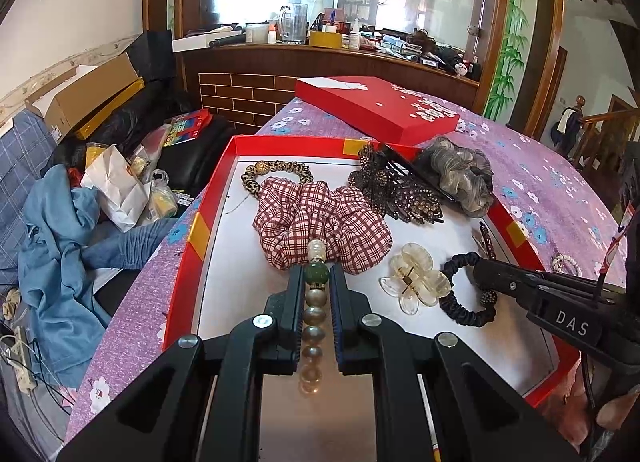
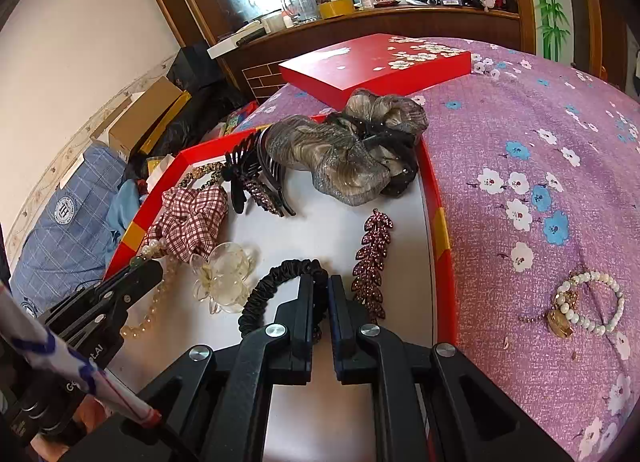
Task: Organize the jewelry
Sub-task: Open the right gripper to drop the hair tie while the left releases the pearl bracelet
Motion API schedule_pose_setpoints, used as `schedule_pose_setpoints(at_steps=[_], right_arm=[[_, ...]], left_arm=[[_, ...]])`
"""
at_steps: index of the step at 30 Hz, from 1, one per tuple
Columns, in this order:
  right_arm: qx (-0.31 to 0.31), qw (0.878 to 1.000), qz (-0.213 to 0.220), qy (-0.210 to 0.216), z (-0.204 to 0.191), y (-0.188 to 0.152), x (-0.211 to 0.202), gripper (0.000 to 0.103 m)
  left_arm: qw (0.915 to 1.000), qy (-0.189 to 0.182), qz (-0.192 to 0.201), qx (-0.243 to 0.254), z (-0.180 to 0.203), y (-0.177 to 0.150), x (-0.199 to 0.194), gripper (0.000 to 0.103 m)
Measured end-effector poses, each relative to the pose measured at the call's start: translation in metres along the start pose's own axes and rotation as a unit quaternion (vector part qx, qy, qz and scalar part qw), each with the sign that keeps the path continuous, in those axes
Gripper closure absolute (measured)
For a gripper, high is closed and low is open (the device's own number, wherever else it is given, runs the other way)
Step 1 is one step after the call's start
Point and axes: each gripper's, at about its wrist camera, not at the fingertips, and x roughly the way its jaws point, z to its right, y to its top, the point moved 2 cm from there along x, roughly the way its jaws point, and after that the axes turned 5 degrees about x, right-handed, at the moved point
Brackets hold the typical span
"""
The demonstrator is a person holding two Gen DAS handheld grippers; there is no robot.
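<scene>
**Both hand-held grippers clamped on pieces over the red tray**

The left hand-held gripper (image 1: 316, 276) is clamped on a bead string (image 1: 312, 326): its jaws press on a green bead, a pearl bead sticks out past the tips, and duller beads run back between the fingers. The string's front end lies against a plaid scrunchie (image 1: 320, 226) inside the red tray (image 1: 188, 258).

The right hand-held gripper (image 2: 320, 282) is closed, with its jaws nearly together, on a black scrunchie (image 2: 276, 286); the band runs between the tips and curves off to the left on the tray's white floor. Just right of it lies a purple leaf clip (image 2: 370, 262); to its left sits a clear flower claw (image 2: 224, 278).

At the tray's far end are a leopard hair tie (image 1: 276, 172), a dark rhinestone clip (image 1: 396, 190) and a grey-brown scrunchie (image 2: 352, 158) that rests over the far rim.

The tray sits on a purple floral cloth (image 2: 540, 122). A pearl bracelet (image 2: 592, 302) with a gold charm lies on the cloth, outside the tray, well to its right. The red lid (image 2: 376, 62) rests beyond the tray.
</scene>
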Motion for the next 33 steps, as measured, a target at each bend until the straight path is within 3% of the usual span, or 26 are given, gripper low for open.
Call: schedule_pose_setpoints(at_steps=[3,7,12,16,24,28,31,33], right_arm=[[-0.001,1.000,0.000,0.000,0.000,0.000,-0.001,0.093],[-0.003,1.000,0.000,0.001,-0.001,-0.001,-0.004,0.093],[-0.001,1.000,0.001,0.006,-0.001,-0.002,-0.007,0.093],[0.000,1.000,0.003,0.008,-0.001,-0.002,-0.011,0.093],[-0.001,1.000,0.001,0.009,0.000,-0.007,-0.016,0.092],[0.001,1.000,0.006,0.008,0.000,-0.008,-0.021,0.086],[0.006,1.000,0.013,0.011,0.002,-0.007,-0.026,0.073],[0.008,1.000,0.016,0.013,0.002,-0.006,-0.030,0.071]], left_arm=[[1.0000,-0.002,-0.003,0.003,0.002,0.000,0.001,0.090],[1.0000,-0.002,-0.002,0.004,0.002,-0.001,0.001,0.071],[1.0000,-0.003,0.000,0.004,0.004,0.000,-0.001,0.070],[1.0000,-0.001,0.001,0.004,0.004,0.000,-0.001,0.059],[1.0000,0.000,-0.001,0.002,0.004,0.001,-0.003,0.057],[1.0000,0.004,0.001,0.000,0.002,0.002,-0.004,0.043],[1.0000,0.007,0.002,-0.003,0.000,0.002,-0.004,0.042],[1.0000,0.008,0.002,-0.003,0.000,0.002,-0.004,0.042]])
